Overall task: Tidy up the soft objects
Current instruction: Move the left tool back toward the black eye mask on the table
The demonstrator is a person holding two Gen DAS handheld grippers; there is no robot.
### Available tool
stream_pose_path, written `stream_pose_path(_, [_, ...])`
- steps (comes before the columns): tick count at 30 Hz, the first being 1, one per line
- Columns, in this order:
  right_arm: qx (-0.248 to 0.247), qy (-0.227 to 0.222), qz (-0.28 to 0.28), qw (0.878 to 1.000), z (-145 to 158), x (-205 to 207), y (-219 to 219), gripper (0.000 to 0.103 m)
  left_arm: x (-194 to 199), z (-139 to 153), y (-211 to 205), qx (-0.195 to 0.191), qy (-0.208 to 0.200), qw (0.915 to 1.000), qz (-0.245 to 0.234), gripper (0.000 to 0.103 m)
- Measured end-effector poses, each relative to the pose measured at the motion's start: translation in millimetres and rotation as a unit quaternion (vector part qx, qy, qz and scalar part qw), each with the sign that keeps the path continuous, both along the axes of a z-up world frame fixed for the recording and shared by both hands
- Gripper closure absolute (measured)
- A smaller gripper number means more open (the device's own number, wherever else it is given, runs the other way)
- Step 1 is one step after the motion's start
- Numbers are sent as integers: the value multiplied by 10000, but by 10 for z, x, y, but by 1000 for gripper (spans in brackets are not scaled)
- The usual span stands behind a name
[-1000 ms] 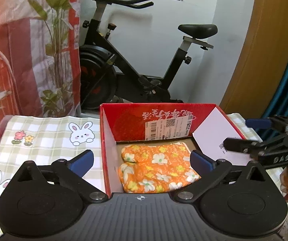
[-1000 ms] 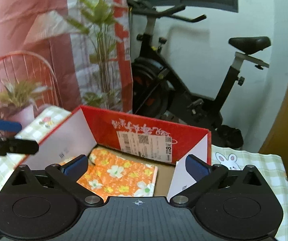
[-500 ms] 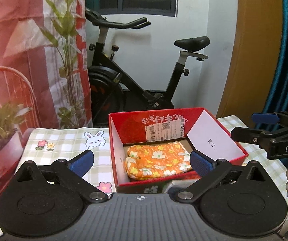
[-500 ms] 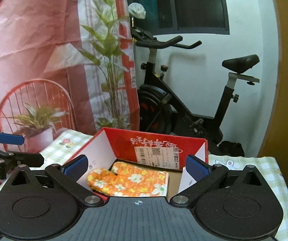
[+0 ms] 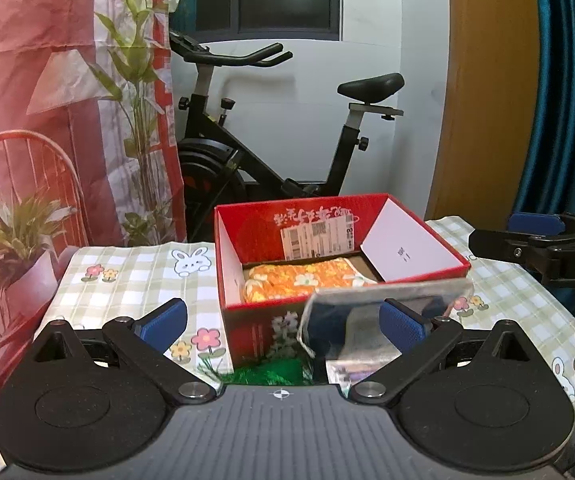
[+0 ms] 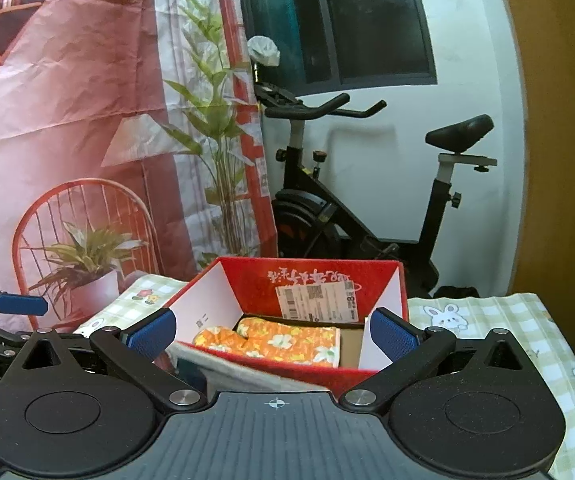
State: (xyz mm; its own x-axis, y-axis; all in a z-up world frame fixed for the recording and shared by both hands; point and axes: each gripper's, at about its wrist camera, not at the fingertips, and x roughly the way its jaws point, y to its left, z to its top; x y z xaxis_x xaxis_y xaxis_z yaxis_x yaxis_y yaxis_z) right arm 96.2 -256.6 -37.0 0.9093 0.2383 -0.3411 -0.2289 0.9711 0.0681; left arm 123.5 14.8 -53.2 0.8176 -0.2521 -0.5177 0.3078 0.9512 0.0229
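An orange floral oven mitt [image 5: 303, 282] lies flat inside an open red cardboard box [image 5: 255, 232] on the checked tablecloth; the mitt [image 6: 275, 340] and the box [image 6: 311, 280] also show in the right wrist view. My left gripper [image 5: 283, 320] is open and empty, held back from the box's near wall. My right gripper [image 6: 273, 334] is open and empty, near the box's front. A shiny plastic-wrapped packet [image 5: 383, 312] stands against the box's near side, with a green fringed item [image 5: 267, 374] below it.
A checked tablecloth with bunny and flower prints [image 5: 135, 276] covers the table. An exercise bike [image 5: 271, 148] stands behind the table by the white wall. A printed red backdrop [image 5: 47, 100] hangs at the left. The right gripper shows at the right edge [image 5: 543, 248].
Both grippers have pulled back and up from the box, so the box looks smaller and farther. The plastic-wrapped packet and green item have come into view in front of the box.
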Motion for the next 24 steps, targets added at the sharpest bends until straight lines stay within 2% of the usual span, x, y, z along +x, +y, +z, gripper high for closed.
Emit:
stream_pose_path(4, [46, -25, 17, 10000, -122, -154, 8, 0, -103, -109, 12, -38, 30, 10000, 20, 0])
stream_pose_path(8, [-148, -76, -18, 9999, -285, -280, 64, 0, -191, -233, 24, -72, 127, 9999, 30, 0])
stream_pose_path(13, [-107, 85, 36, 9999, -511, -385, 100, 0, -242, -415, 58, -155, 361, 9992, 94, 0])
stream_pose_path(20, [-331, 196, -44, 9993, -728, -481, 125, 0, -305, -600, 100, -95, 428, 9987, 265, 0])
stream_pose_path(24, [-301, 235, -110, 9992, -828, -506, 87, 0, -327, -683, 110, -31, 406, 9987, 312, 0])
